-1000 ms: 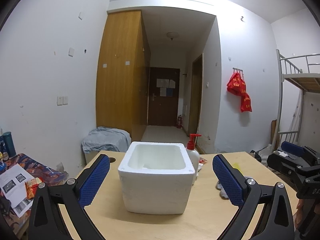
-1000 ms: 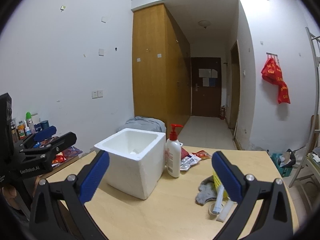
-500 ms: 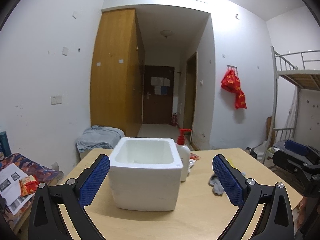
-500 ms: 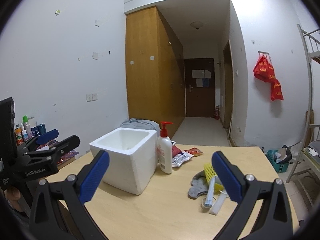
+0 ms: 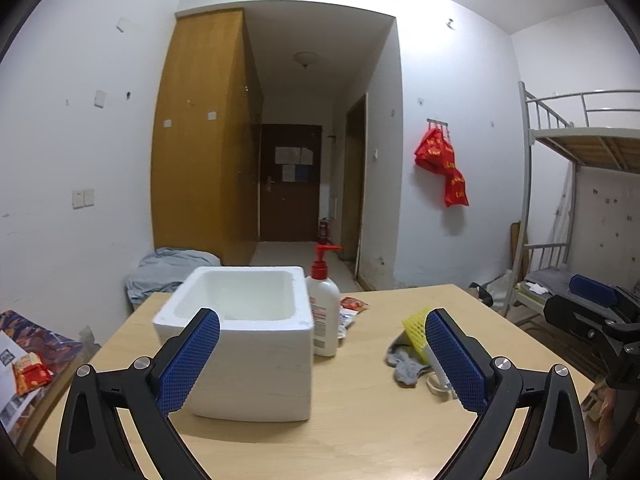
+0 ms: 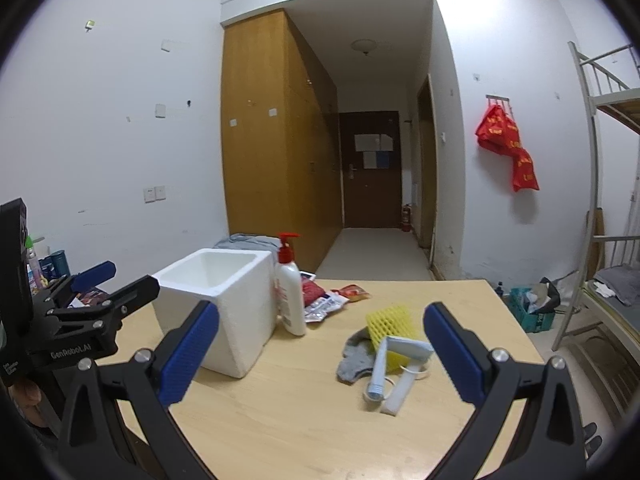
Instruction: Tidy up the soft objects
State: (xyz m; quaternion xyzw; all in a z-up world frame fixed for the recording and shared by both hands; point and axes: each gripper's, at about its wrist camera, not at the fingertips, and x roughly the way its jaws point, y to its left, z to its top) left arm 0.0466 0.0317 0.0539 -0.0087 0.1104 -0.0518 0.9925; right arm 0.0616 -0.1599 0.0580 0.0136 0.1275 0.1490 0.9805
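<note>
A white foam box [image 5: 244,332] stands open on the wooden table [image 5: 360,432]; it also shows in the right wrist view [image 6: 224,304]. A grey sock [image 6: 354,354] lies to its right beside a yellow foam net [image 6: 388,326], with white tubes [image 6: 394,372] on top. The sock [image 5: 404,364] and net [image 5: 416,326] also show in the left wrist view. My left gripper [image 5: 320,364] is open and empty, above the table's near edge facing the box. My right gripper [image 6: 320,354] is open and empty, near the table's front, short of the sock pile.
A lotion pump bottle [image 6: 290,296] stands against the box's right side. Snack packets [image 6: 332,300] lie behind it. A cluttered side table [image 5: 24,356] is at the left. A bunk bed [image 5: 580,208] stands at the right.
Both grippers have pulled back and risen a little, so the box looks farther and the sock pile has come into fuller view. Both stayed open.
</note>
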